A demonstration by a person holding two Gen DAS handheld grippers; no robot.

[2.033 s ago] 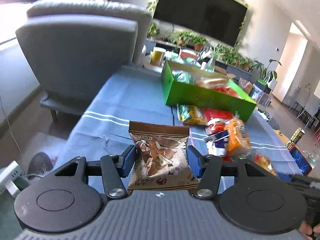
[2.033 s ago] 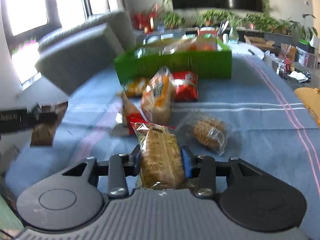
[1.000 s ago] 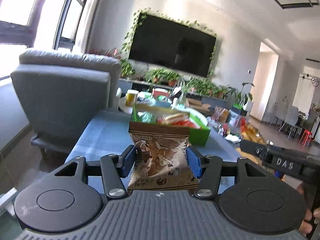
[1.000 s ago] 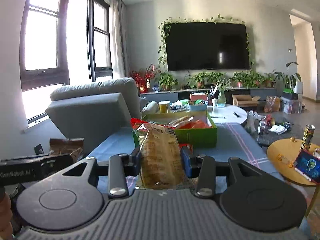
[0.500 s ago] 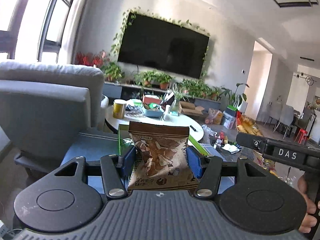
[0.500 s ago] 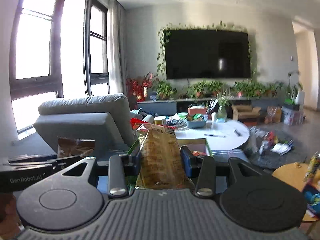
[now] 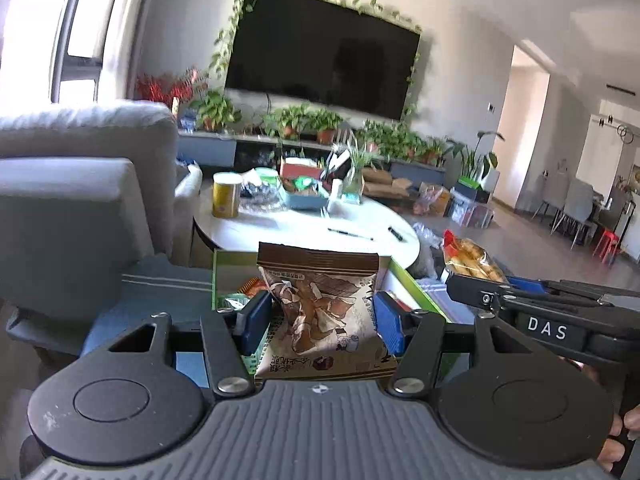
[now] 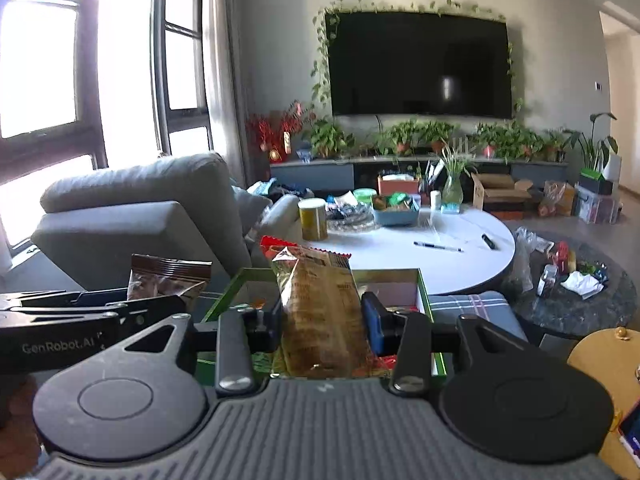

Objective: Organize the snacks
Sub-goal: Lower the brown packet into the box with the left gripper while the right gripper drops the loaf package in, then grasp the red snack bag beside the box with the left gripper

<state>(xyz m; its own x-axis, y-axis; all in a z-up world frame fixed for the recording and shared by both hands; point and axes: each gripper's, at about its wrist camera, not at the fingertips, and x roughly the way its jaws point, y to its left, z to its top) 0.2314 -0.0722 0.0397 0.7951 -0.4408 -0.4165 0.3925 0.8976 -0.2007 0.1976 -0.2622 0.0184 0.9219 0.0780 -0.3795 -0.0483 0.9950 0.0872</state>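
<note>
Brown foil snack packet [image 7: 320, 304], crinkled, with a flat sealed top edge, clamped upright between the blue pads of the left gripper [image 7: 320, 316] above the open green cardboard box [image 7: 412, 286]. Golden, glossy bread packet [image 8: 320, 308] pinched likewise in the right gripper [image 8: 322, 326] over the same box. Beyond: round white table [image 8: 460, 264]; left, grey upholstered armchair [image 8: 132, 216].

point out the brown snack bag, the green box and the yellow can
brown snack bag [image 7: 320, 304], left wrist view, middle of its printed front, between the blue pads
green box [image 8: 423, 292], right wrist view, right wall's top rim
yellow can [image 7: 227, 200], left wrist view, side of its body, on the white table
</note>
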